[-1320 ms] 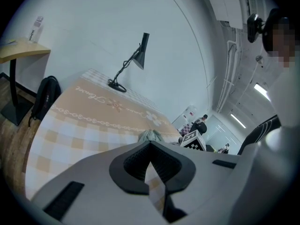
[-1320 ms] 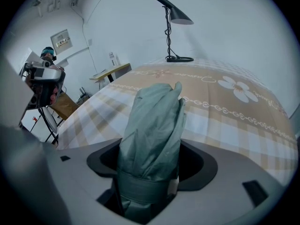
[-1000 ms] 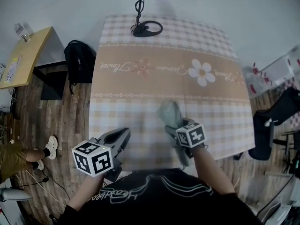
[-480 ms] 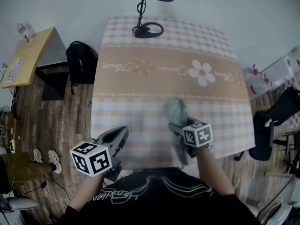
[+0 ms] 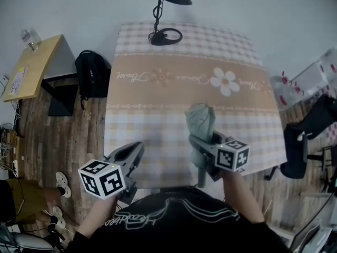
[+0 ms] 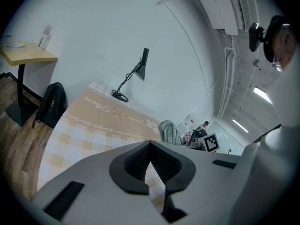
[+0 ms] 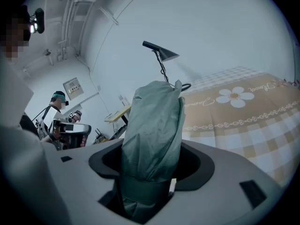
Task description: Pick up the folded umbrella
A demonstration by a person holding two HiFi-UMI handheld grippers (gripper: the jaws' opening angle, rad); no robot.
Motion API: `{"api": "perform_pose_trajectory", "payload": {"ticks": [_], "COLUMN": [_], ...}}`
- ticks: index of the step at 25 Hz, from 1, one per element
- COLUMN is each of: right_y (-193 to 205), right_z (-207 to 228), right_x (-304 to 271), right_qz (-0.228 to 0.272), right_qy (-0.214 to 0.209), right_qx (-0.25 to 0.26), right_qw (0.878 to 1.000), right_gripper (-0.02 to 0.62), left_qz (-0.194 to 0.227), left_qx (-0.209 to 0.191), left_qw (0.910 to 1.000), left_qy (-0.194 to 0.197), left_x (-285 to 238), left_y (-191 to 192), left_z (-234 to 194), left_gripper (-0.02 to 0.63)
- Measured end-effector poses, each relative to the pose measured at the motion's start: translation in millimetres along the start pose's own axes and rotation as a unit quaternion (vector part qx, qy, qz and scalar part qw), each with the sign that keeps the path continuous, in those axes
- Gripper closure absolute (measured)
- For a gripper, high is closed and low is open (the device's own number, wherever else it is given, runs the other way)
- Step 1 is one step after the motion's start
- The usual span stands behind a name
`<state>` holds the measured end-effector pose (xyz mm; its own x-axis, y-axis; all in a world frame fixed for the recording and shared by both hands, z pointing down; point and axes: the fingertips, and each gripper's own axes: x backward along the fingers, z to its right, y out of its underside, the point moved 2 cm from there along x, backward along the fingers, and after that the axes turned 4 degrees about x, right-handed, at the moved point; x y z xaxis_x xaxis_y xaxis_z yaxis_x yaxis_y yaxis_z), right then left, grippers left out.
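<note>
The folded umbrella (image 5: 200, 124) is a grey-green fabric bundle, lifted off the checked tablecloth (image 5: 158, 88) near the table's front right. My right gripper (image 5: 202, 141) is shut on the umbrella (image 7: 154, 125), which stands up between its jaws in the right gripper view. My left gripper (image 5: 134, 154) hovers at the table's front left edge, apart from the umbrella. In the left gripper view its jaws (image 6: 150, 165) stand nearly together with nothing between them; the umbrella (image 6: 169, 131) shows off to the right.
A black desk lamp (image 5: 164, 15) stands at the table's far edge. A black backpack (image 5: 90, 73) and a wooden side table (image 5: 29, 67) are on the floor to the left. Chairs and clutter (image 5: 310, 125) lie to the right.
My right gripper has risen with the umbrella, which now tilts more upright and stands clear of the cloth. The left gripper has hardly moved.
</note>
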<state>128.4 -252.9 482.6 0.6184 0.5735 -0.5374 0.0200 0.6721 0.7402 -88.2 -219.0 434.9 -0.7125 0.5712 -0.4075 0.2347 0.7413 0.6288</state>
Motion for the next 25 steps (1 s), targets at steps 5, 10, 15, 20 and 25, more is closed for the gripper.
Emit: {"api": "perform_pose_trajectory", "payload": {"ticks": [5,10,15,20,25], "right_y": [-21.8,-37.2,-46.6,-47.7,-50.3], "right_z": [-23.6,-46.6,-66.2,-80.9,-95.3], "right_x": [18.9,38.3,54.4,68.5,80.8], "right_qz": [0.046,0.083,0.110,0.130,0.144], "right_qy": [-0.012,-0.023,-0.029,-0.040,-0.040], "right_qx": [0.025,0.048,0.061,0.062,0.076], "right_qw": [0.999,0.995,0.992,0.989,0.986], "right_gripper": [0.290,0.290,0.290,0.291,0.291], "left_qz": [0.003,0.008,0.017,0.026,0.031], "left_qx": [-0.008,-0.019,-0.043,-0.065,-0.084], "left_qw": [0.9999,0.9995,0.9981,0.9961,0.9935], "left_qy": [0.008,0.025,0.040,0.055,0.070], "left_x": [9.6,19.7,30.7,42.5,53.4], "left_y": [-0.5,-3.9,-12.3,-16.2,-17.9], "left_z": [8.9,21.5,36.3,53.5,69.3], "left_gripper": [0.609,0.609,0.609,0.609,0.609]}}
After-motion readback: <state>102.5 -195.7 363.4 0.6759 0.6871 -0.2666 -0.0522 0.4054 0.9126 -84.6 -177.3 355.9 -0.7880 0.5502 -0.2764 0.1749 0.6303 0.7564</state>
